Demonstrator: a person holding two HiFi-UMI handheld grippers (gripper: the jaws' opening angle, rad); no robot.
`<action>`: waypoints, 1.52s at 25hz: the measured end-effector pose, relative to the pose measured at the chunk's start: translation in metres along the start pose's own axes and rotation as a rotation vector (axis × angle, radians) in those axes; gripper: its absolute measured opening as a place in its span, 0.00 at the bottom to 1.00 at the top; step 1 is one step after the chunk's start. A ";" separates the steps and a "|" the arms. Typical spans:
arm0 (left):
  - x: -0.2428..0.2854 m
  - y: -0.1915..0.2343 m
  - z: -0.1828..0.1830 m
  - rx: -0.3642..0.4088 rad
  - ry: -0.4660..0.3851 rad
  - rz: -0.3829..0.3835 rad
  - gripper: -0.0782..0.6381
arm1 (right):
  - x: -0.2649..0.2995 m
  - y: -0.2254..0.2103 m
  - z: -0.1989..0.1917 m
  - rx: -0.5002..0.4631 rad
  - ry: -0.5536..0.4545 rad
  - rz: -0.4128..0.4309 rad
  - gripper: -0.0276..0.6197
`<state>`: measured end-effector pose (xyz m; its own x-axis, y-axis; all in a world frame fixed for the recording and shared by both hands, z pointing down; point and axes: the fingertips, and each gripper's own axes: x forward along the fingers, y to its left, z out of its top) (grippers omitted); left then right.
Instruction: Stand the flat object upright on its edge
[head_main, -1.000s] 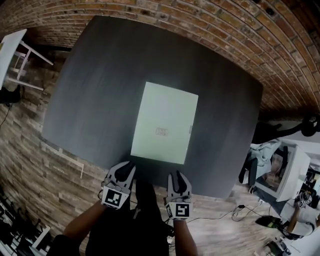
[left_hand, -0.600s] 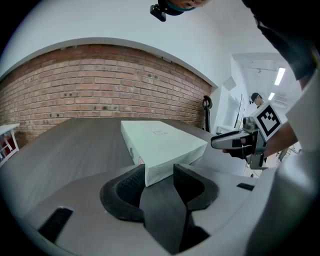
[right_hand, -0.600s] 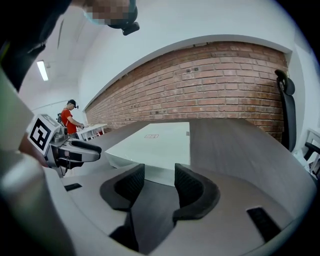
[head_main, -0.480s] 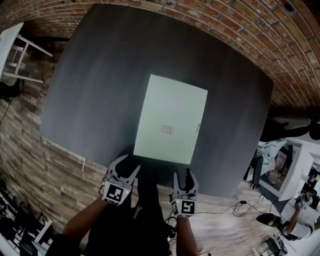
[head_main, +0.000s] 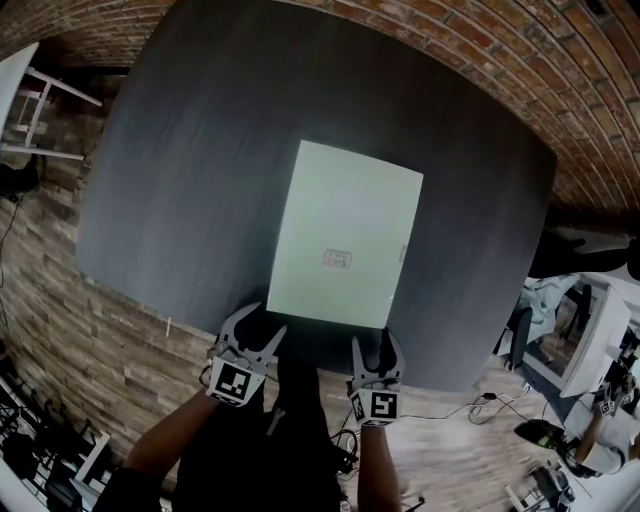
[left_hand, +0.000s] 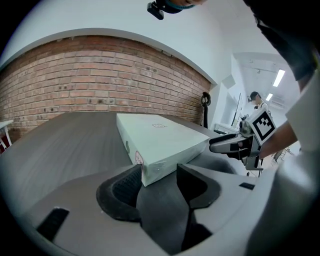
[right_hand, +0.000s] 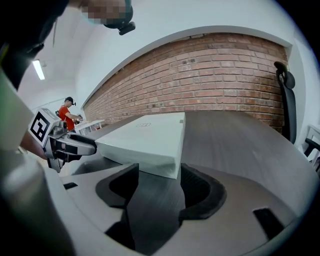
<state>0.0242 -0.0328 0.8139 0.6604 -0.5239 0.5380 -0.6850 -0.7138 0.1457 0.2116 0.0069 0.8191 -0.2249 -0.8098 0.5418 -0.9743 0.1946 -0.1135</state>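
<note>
We had just opened our left gripper (head_main: 262, 328) and right gripper (head_main: 375, 345) wide, empty, around the near corners of the box (head_main: 345, 240) at the table's (head_main: 180, 150) near edge, seemingly ready to grip.

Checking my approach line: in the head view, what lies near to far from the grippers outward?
Left gripper and right gripper, jaws just opening, pale box corners between them, ungripped → box → dark table → brick wall.

Smooth, slightly glossy, film-wrapped card on box (head_main: 345, 250). Matt dark grey finish on table (head_main: 180, 170), with fine wood-like grain. Rough, matt red brick on wall (left_hand: 100, 75). Matt, worn-looking wooden planks on floor (head_main: 60, 330), uneven in tone.
</note>
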 end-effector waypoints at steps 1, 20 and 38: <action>0.002 -0.001 0.000 0.001 0.002 -0.005 0.40 | 0.002 -0.001 -0.001 -0.003 0.004 0.002 0.44; 0.013 -0.002 -0.002 -0.008 0.003 -0.014 0.40 | 0.015 -0.004 0.006 -0.035 -0.003 0.028 0.44; -0.039 -0.005 0.041 0.099 -0.034 0.037 0.40 | -0.026 0.029 0.051 -0.078 -0.072 0.107 0.44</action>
<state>0.0144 -0.0283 0.7584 0.6464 -0.5651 0.5127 -0.6765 -0.7352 0.0427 0.1890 0.0054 0.7588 -0.3301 -0.8193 0.4689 -0.9415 0.3217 -0.1007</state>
